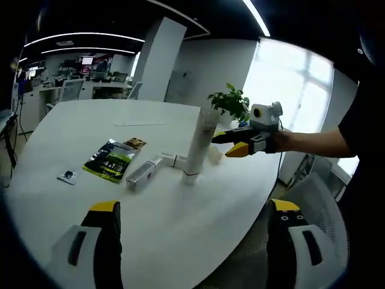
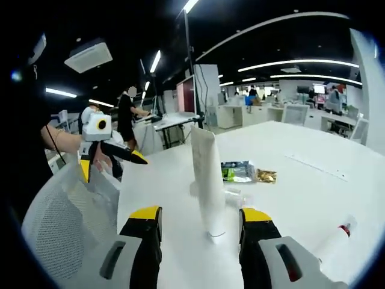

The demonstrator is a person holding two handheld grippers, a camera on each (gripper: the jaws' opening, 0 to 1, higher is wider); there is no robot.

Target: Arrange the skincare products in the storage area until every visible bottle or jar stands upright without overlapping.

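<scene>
A tall white tube (image 1: 198,144) (image 2: 207,180) stands upright on its cap on the white table (image 1: 90,120) (image 2: 301,144). My right gripper (image 2: 200,215) (image 1: 230,143) is open, its jaws on either side of the tube's lower end with a gap on each side. A second white tube (image 1: 144,171) lies flat to the left, beside a small white jar (image 1: 174,159) (image 2: 232,195). A tube with a red cap (image 2: 337,238) lies at the right. My left gripper (image 1: 194,208) (image 2: 111,162) is open and holds nothing, back at the table's near edge.
A green sachet (image 1: 111,159) (image 2: 237,171) and a small gold packet (image 2: 264,176) lie on the table, with a small flat packet (image 1: 68,176) further left. A potted plant (image 1: 231,102) stands behind the tube. A white mesh chair (image 2: 60,223) (image 1: 319,198) sits at the table edge.
</scene>
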